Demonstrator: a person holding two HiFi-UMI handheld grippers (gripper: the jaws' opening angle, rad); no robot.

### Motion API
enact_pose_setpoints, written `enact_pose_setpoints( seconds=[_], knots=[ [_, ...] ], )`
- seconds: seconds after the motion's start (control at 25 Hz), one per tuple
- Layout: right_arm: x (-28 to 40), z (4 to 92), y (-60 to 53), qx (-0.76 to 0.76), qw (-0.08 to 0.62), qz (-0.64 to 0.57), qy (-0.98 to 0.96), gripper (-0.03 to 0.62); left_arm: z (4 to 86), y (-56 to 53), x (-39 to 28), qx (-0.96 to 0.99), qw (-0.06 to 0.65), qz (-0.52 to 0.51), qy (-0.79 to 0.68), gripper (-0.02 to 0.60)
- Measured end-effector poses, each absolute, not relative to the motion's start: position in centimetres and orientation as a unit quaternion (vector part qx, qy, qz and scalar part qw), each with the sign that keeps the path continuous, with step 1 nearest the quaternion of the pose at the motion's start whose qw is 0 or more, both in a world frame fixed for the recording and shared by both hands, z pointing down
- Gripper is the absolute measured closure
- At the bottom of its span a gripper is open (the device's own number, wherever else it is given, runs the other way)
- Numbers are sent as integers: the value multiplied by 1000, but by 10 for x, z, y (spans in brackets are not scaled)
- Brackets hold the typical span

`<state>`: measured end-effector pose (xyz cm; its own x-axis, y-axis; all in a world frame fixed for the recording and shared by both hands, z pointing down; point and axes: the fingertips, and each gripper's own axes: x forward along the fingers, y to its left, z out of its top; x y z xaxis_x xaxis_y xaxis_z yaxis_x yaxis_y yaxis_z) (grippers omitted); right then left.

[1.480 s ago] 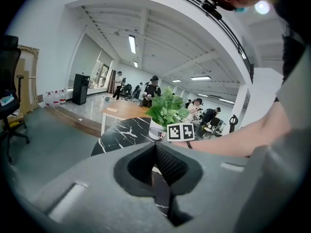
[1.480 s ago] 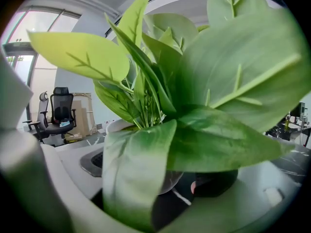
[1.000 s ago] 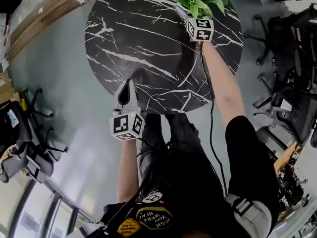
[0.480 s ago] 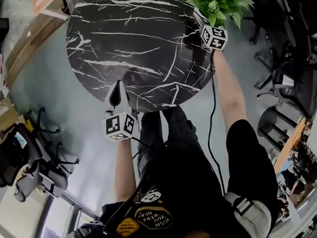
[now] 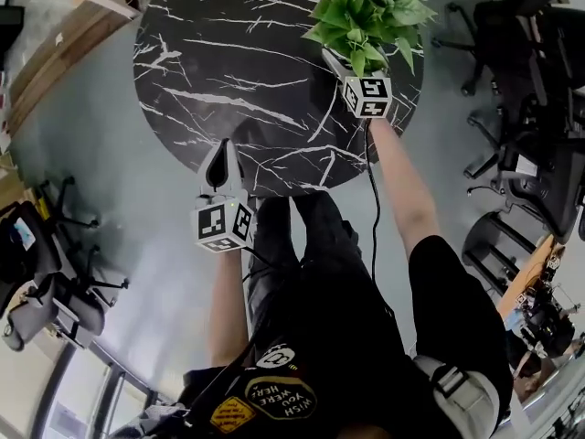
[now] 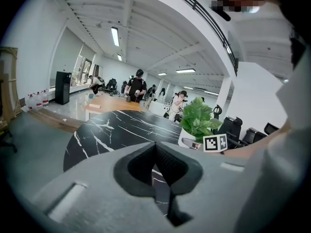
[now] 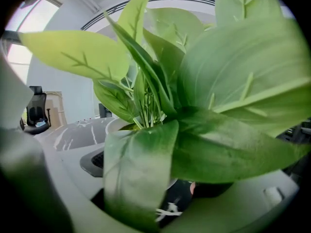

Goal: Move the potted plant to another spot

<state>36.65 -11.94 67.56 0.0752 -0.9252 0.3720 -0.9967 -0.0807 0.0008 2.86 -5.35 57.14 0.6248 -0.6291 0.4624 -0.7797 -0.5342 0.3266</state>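
My left gripper is grey, its marker cube black-and-white; a black cable runs along my right arm; black clothes, printed patches.

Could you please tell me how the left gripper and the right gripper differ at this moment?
The left gripper is shut and empty; the right gripper grips the potted plant. The left hangs at the table's near edge, the right farther across it. Each carries a marker cube.

Head view: steeply down over the table. Left gripper view: level from its near edge, sharing table and potted plant. Right gripper view: close against the plant.
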Motion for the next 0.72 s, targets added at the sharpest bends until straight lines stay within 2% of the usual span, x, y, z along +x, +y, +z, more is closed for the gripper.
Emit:
enact_pose_setpoints(
  seconds=[0.72],
  knots=[
    [-2,681,-195,495,154,95,-850,108,574,-41,-142,764,289,86,-570,577]
  ],
)
